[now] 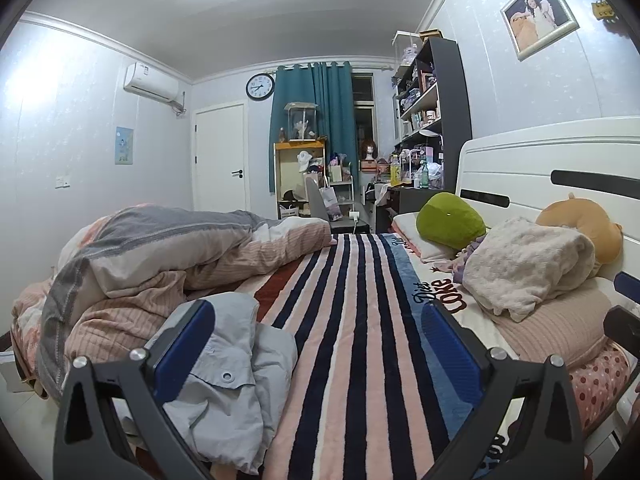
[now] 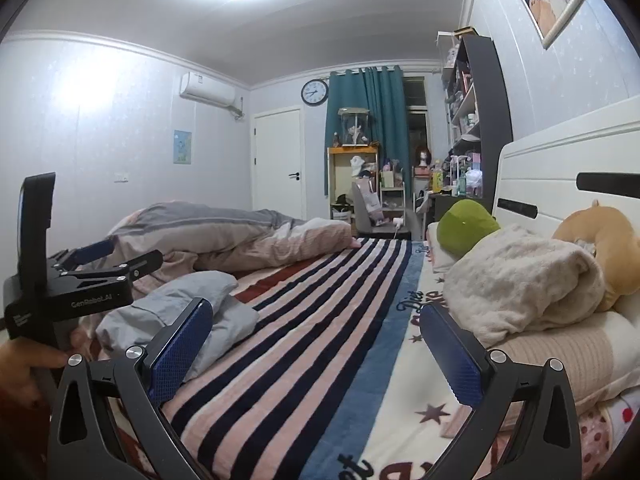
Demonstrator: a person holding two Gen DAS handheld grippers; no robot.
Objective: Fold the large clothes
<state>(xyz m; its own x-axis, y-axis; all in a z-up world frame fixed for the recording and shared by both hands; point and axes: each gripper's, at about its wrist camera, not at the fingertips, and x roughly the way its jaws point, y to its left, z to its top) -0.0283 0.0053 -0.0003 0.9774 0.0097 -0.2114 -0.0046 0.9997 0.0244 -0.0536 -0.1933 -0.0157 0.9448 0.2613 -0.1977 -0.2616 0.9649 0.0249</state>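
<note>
A light grey garment with snap buttons lies crumpled on the striped blanket at the near left of the bed. In the left wrist view, my left gripper is open, and its left finger overlaps the garment's edge with nothing clamped. In the right wrist view, the same garment sits bunched just beyond the left finger of my right gripper. That gripper is open and empty over the stripes. A hand holds the left gripper at the left, above the garment.
A bunched pink and grey duvet fills the bed's left side. Against the white headboard on the right are a cream fleece blanket, a green plush, an orange plush and pillows. A cluttered desk and shelves stand beyond.
</note>
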